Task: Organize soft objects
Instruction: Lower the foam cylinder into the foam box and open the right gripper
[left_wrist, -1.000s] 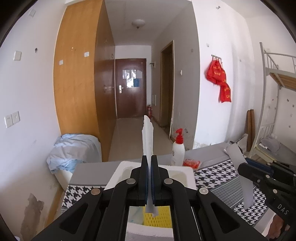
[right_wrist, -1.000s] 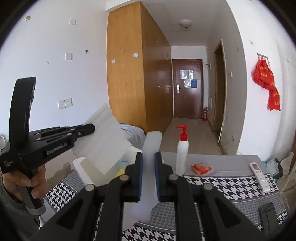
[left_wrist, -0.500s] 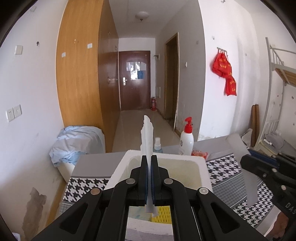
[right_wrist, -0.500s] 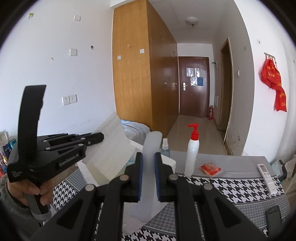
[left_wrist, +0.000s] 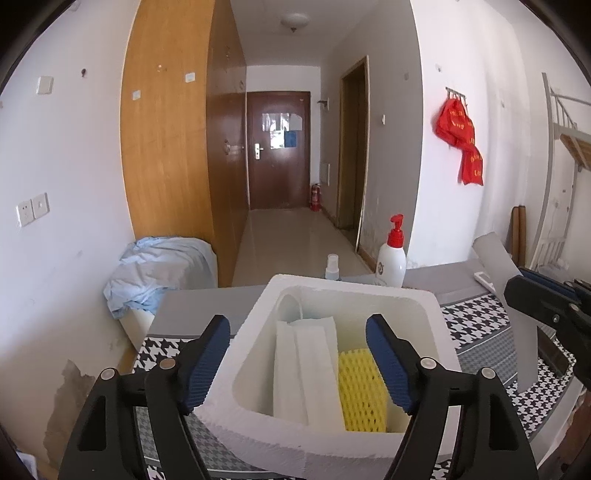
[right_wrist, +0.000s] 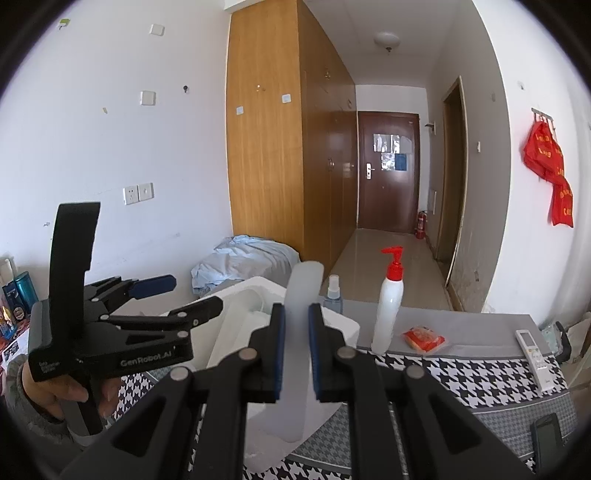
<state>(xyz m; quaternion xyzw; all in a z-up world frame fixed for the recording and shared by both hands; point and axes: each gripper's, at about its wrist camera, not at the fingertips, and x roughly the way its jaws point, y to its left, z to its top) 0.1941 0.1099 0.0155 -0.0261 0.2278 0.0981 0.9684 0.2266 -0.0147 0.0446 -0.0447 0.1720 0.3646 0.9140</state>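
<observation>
A white foam box (left_wrist: 258, 325) stands on the houndstooth-covered table. Inside it lie a white foam sheet (left_wrist: 306, 365) and a yellow foam net (left_wrist: 360, 391). My left gripper (left_wrist: 297, 360) is open and empty, its jaws spread just above the box. It also shows in the right wrist view (right_wrist: 177, 295), to the left. My right gripper (right_wrist: 295, 354) is shut on a white translucent foam strip (right_wrist: 301, 332), held upright to the right of the box (right_wrist: 240, 299). The strip also shows in the left wrist view (left_wrist: 513, 306).
A red-pump lotion bottle (right_wrist: 388, 306), a small spray bottle (right_wrist: 332, 291), a red packet (right_wrist: 423, 338), a remote (right_wrist: 533, 354) and a dark phone (right_wrist: 550, 437) lie on the table. A blue cloth heap (left_wrist: 159, 269) sits left; a bunk bed (left_wrist: 569, 147) stands right.
My left gripper has opened and let go of the white foam sheet, which now lies in the box. My right gripper still holds its strip.
</observation>
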